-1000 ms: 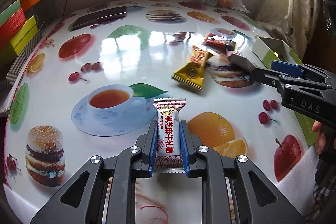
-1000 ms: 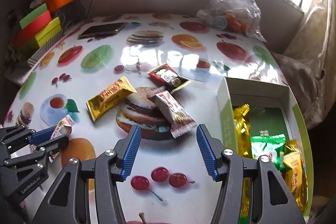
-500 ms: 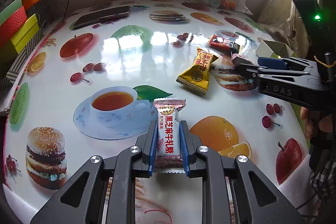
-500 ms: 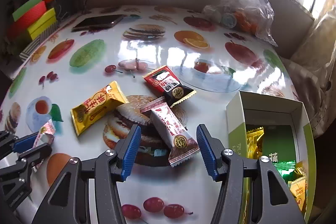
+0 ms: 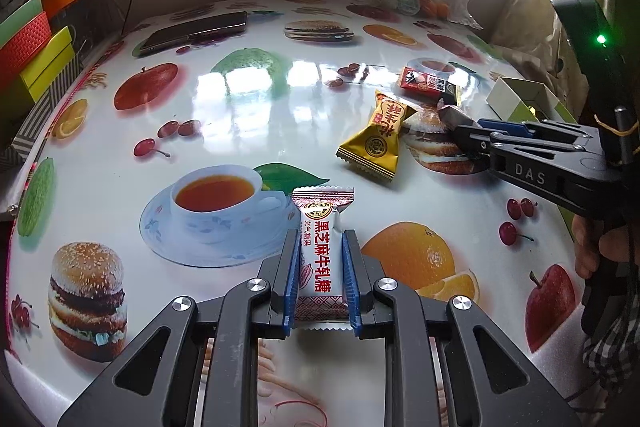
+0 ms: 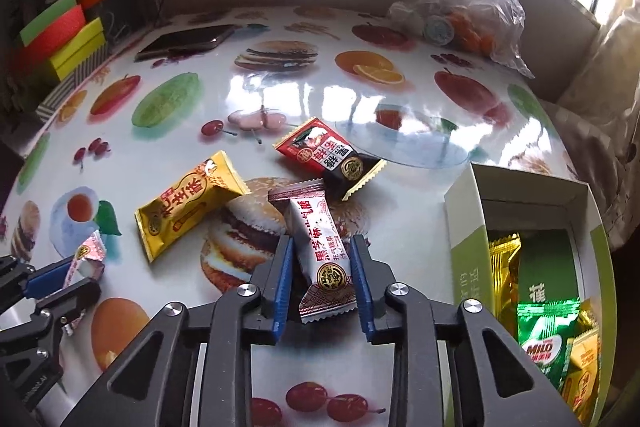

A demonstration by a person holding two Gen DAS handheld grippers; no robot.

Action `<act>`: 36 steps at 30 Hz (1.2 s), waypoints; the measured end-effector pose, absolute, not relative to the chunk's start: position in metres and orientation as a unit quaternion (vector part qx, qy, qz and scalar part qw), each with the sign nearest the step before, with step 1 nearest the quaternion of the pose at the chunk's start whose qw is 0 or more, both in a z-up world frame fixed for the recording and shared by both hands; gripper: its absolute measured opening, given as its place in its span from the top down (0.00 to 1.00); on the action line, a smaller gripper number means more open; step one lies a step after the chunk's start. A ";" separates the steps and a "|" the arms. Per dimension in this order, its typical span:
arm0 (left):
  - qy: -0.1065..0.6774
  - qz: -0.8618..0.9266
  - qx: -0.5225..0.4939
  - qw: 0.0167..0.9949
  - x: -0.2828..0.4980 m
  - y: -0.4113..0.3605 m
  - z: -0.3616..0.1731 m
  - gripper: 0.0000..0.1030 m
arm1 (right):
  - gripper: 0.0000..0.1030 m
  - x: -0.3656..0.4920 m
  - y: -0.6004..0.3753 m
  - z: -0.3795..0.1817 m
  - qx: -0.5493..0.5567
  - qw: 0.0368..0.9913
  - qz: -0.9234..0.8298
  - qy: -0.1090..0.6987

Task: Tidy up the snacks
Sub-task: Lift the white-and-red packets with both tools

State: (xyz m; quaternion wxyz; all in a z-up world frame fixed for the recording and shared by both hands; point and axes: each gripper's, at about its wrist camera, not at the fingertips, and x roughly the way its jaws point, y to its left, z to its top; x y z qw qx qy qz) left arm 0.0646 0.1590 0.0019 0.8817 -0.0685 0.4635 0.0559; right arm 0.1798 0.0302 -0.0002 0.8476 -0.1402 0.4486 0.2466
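My left gripper (image 5: 320,279) is shut on a white nougat candy (image 5: 320,251), held just above the printed table; it also shows in the right wrist view (image 6: 86,259). My right gripper (image 6: 322,285) has its jaws narrowed around a second white nougat candy (image 6: 320,247) lying on the table; small gaps still show beside the wrapper. A yellow candy (image 6: 188,203) and a red-and-black candy (image 6: 328,157) lie close by. The green-and-white box (image 6: 466,227) at right holds several snacks, one a Milo pack (image 6: 546,331).
A phone (image 5: 192,33) lies at the far left of the table (image 5: 240,99). A clear plastic bag of goods (image 6: 468,3) sits at the back right. Coloured boxes (image 6: 60,39) stack along the left edge.
My right gripper moved forward over the second nougat candy and its jaws closed in around it. My left gripper kept still, holding its candy.
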 end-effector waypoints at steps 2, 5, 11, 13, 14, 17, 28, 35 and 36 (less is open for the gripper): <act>0.463 0.056 -0.069 0.882 0.064 0.159 0.002 0.80 | 0.75 0.177 0.029 0.001 -0.133 0.848 0.246 0.451; 0.463 0.057 -0.067 0.882 0.064 0.159 0.002 0.80 | 0.75 0.173 0.026 0.002 -0.125 0.848 0.245 0.452; 0.463 0.058 -0.067 0.882 0.064 0.159 0.003 0.80 | 0.75 0.163 0.025 0.003 -0.117 0.848 0.249 0.454; 0.463 0.058 -0.067 0.882 0.064 0.159 0.003 0.80 | 0.75 0.160 0.023 0.004 -0.111 0.849 0.249 0.452; 0.464 0.058 -0.067 0.882 0.064 0.159 0.003 0.80 | 0.75 0.158 0.022 0.005 -0.109 0.850 0.249 0.451; 0.463 0.057 -0.067 0.882 0.062 0.158 0.004 0.80 | 0.75 0.152 0.020 0.008 -0.100 0.851 0.252 0.450; 0.452 0.053 -0.062 0.888 0.055 0.154 0.013 0.80 | 0.75 0.133 0.014 0.014 -0.091 0.850 0.260 0.449; 0.440 0.050 -0.057 0.895 0.050 0.148 0.026 0.80 | 0.75 0.115 0.006 0.026 -0.075 0.856 0.267 0.436; 0.439 0.049 -0.056 0.895 0.050 0.147 0.027 0.80 | 0.75 0.113 0.004 0.028 -0.073 0.857 0.268 0.434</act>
